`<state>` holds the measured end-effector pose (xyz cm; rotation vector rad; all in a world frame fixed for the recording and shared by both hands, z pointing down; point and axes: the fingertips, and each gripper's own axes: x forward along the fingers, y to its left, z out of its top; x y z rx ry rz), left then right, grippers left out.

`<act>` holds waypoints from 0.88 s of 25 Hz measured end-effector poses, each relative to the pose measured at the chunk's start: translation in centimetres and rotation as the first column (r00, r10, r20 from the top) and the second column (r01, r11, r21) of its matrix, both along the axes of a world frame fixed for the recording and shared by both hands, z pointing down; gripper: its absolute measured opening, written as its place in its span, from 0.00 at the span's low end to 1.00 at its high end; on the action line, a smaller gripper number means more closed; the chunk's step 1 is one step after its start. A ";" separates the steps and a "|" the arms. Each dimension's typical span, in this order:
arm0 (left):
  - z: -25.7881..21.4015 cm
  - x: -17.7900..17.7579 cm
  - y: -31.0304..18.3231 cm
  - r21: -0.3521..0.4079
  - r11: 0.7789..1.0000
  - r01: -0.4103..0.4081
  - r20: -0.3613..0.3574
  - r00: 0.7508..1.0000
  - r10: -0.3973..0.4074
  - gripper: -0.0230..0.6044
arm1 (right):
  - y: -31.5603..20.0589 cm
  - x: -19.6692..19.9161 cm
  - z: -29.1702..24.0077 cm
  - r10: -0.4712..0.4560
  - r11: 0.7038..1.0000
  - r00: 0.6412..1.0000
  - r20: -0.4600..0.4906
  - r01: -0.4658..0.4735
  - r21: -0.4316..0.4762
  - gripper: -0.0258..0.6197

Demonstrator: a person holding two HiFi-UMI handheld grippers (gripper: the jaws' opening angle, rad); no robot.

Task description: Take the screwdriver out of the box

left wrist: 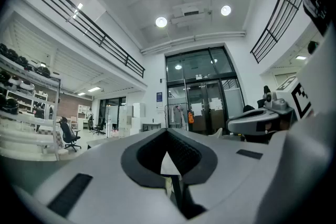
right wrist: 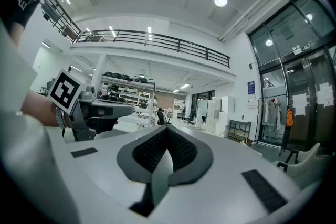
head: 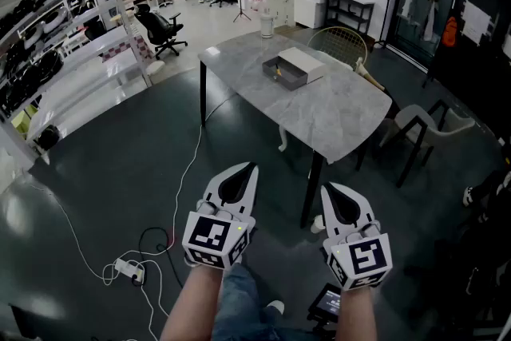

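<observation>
On the grey table (head: 335, 112), toward its far end, sits the box (head: 297, 66): grey tray part open, white lid covering the rest. A small yellow spot (head: 277, 70) shows in the open tray. It is likely the screwdriver's handle, but too small to be sure. So the screwdriver looks to be inside the box, on the table, untouched.

Both grippers are well short of the table, held low and level at its near side, over the dark floor. The left gripper (head: 249, 166) has its jaws pressed together with nothing between them, and its own view shows the tips (left wrist: 167, 131) meeting on empty air. The right gripper (head: 327, 188) is the same: jaws fully closed, nothing pinched, confirmed in its own view (right wrist: 167, 128). Neither is near the box.

Progress, as I judge it: nothing done yet. The box is not reached and the screwdriver is not gripped or lifted. Everything is left to do: get up to the table, open one gripper, reach into the open tray, pinch the screwdriver and lift it clear of the box.

Other things: an office chair (head: 160, 28) well off the table's far left, and a power strip (head: 128, 269) on the floor on the near left.
</observation>
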<state>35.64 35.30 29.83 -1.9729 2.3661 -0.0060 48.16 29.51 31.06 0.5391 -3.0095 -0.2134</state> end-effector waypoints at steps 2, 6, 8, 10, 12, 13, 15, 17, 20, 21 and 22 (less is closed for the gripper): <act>-0.4 0.2 0.1 0.011 1.000 0.008 0.001 1.000 -0.008 0.06 | 0.1 0.4 -0.4 0.002 1.000 1.000 0.005 -0.002 0.004 0.08; -1.2 0.2 0.1 0.029 1.000 0.008 0.006 1.000 -0.008 0.06 | 0.5 0.4 -1.2 -0.007 1.000 1.000 0.016 0.007 0.009 0.08; -1.1 0.1 -0.1 0.032 0.999 0.004 0.007 1.000 -0.004 0.06 | 0.5 0.0 -1.4 -0.010 1.000 1.000 0.014 0.010 0.020 0.08; -1.0 -0.5 -0.3 0.034 0.999 0.006 0.008 1.000 -0.006 0.06 | 0.0 -0.6 -1.3 -0.004 1.000 1.000 0.013 0.004 0.019 0.08; -1.0 -1.6 -0.7 0.036 0.999 0.010 0.008 1.000 -0.010 0.06 | -0.7 -1.6 -1.4 0.013 1.000 1.000 0.027 -0.013 0.000 0.08; -1.0 -2.3 -0.9 0.037 0.999 0.011 0.007 1.000 -0.011 0.06 | -1.2 -2.1 -1.5 0.020 1.000 0.999 0.035 -0.019 -0.006 0.08; -0.9 -4.0 -1.6 0.036 0.999 0.011 0.003 1.000 -0.011 0.06 | -2.1 -3.6 -1.6 0.023 1.000 0.999 0.039 -0.023 0.001 0.08; -0.8 -6.0 -2.6 0.033 0.999 0.010 -0.005 1.000 -0.010 0.06 | -3.4 -5.4 -1.8 0.036 0.999 0.999 0.035 -0.036 0.001 0.08; -0.7 -9.2 -4.5 0.029 1.000 0.006 -0.012 1.000 -0.006 0.06 | -5.4 -8.6 -2.2 0.048 0.999 0.998 0.034 -0.048 0.006 0.08; -0.8 -10.4 -5.1 0.027 1.000 0.003 -0.012 1.000 -0.003 0.06 | -6.0 -9.8 -2.3 0.046 0.999 0.998 0.035 -0.046 0.013 0.08; -0.8 -11.6 -5.8 0.026 1.000 0.000 -0.011 1.000 0.000 0.06 | -6.6 -11.1 -2.4 0.042 0.999 0.999 0.034 -0.043 0.019 0.08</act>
